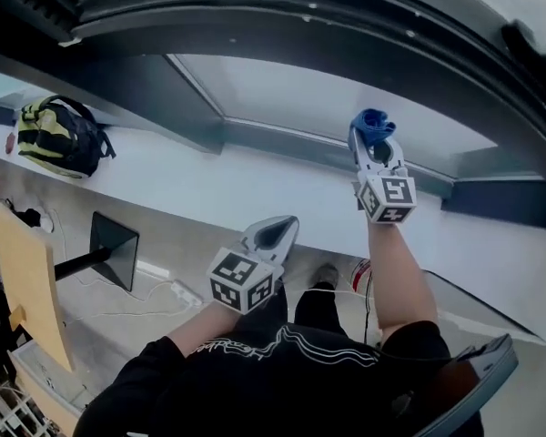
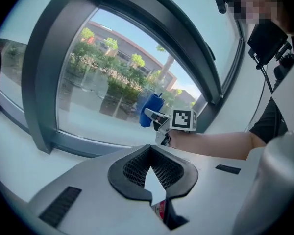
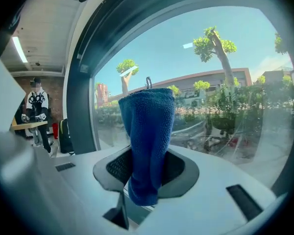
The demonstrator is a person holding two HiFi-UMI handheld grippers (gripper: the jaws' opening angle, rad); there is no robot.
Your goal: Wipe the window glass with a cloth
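The window glass (image 1: pixel 346 98) lies ahead above a white sill (image 1: pixel 209 185). My right gripper (image 1: pixel 375 148) is raised to the pane's lower edge and is shut on a blue cloth (image 1: pixel 373 126). In the right gripper view the cloth (image 3: pixel 148 131) stands folded and upright between the jaws of the gripper (image 3: pixel 144 165), with the glass (image 3: pixel 220 82) close behind it. Whether cloth and glass touch I cannot tell. My left gripper (image 1: pixel 273 235) hangs lower, over the sill's near edge, shut with nothing in it (image 2: pixel 152 170). From it I see the right gripper (image 2: pixel 159 119) and the cloth (image 2: pixel 151 109) against the pane (image 2: pixel 103 82).
A dark frame post (image 1: pixel 196 107) bounds the pane on the left. A yellow and black backpack (image 1: pixel 59 139) lies on the sill far left. Below stand a wooden board (image 1: pixel 27 280), a black stand (image 1: pixel 114 248), a red and white can (image 1: pixel 359 271) and a chair (image 1: pixel 478 371). A person (image 3: pixel 36 106) stands far back.
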